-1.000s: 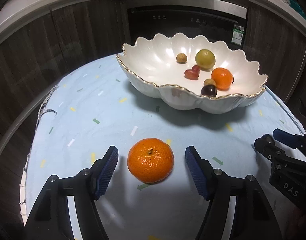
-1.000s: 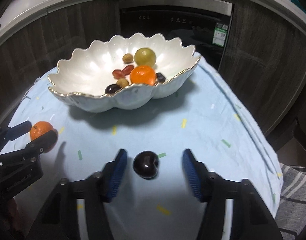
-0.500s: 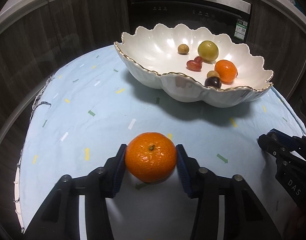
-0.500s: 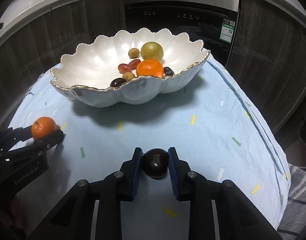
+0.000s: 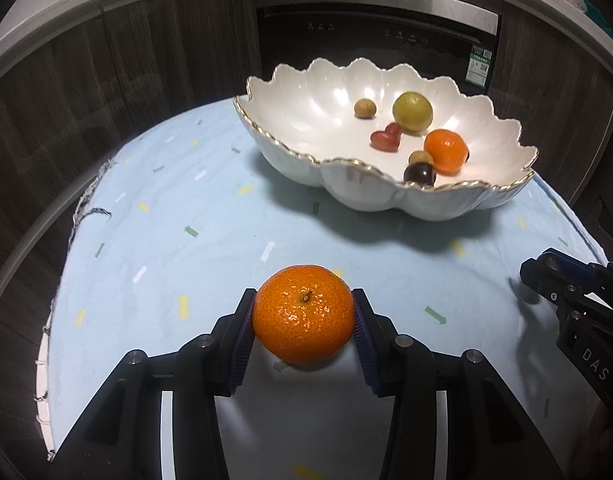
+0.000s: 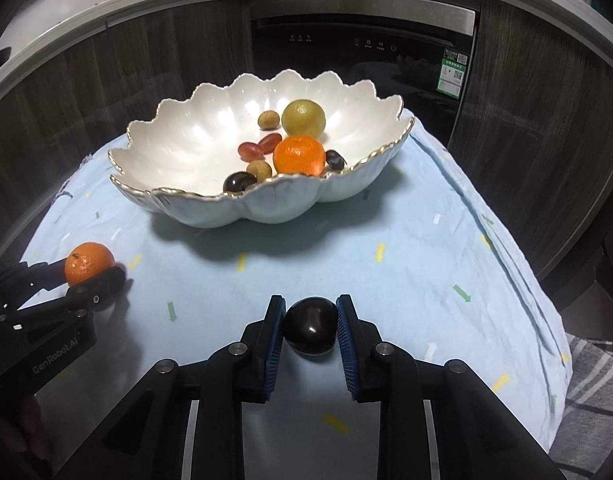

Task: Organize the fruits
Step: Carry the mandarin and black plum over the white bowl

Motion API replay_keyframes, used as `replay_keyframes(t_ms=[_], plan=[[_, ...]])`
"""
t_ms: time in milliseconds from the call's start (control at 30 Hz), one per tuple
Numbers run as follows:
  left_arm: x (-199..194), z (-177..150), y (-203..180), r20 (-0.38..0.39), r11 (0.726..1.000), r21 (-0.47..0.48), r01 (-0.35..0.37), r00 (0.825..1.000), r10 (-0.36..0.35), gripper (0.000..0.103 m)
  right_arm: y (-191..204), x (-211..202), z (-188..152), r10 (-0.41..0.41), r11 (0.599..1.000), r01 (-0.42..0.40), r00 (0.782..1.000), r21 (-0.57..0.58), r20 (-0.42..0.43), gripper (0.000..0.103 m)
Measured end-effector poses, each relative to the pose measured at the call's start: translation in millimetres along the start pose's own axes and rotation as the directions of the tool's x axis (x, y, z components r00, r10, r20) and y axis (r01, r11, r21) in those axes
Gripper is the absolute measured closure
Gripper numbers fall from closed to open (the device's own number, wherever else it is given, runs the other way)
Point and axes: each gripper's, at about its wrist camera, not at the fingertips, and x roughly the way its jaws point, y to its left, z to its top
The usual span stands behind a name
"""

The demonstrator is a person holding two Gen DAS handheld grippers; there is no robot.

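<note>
L gripper [image 5: 303,322] clamps mandarin [image 5: 303,320], R gripper [image 6: 310,330] clamps plum [image 6: 309,330]; bare cloth [image 6: 406,248] before bowl [image 6: 242,208].

A glossy orange mandarin [image 5: 303,314], stem up, sits near the desk's front-left edge; a dark plum [image 6: 309,331] lies near the front-center edge.

Left gripper [image 5: 303,322] was level and low over the surface, its two black arms reaching forward; both blue pads [image 5: 242,344] pressed against the sides of a mandarin [image 5: 303,320], jaws narrowed to the fruit's width. Right gripper [image 6: 310,330] sat in a like pose, its blue pads [image 6: 275,344] clamped on a dark plum [image 6: 309,330], jaws drawn closer together. In each wrist view the opposite gripper showed at the frame edge, the two well apart.
</note>
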Motion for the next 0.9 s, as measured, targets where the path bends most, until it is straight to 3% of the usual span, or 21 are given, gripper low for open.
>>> replay_keyframes(t_ms=[900], plan=[[-47.8, 25.7, 2.9, 0.082, 1.0, -0.005, 0.014, 0.997, -0.014, 0.058, 7.6, -46.7, 28.9, 0.029, 0.999, -0.027, 0.992, -0.023, 0.119, 0.075]])
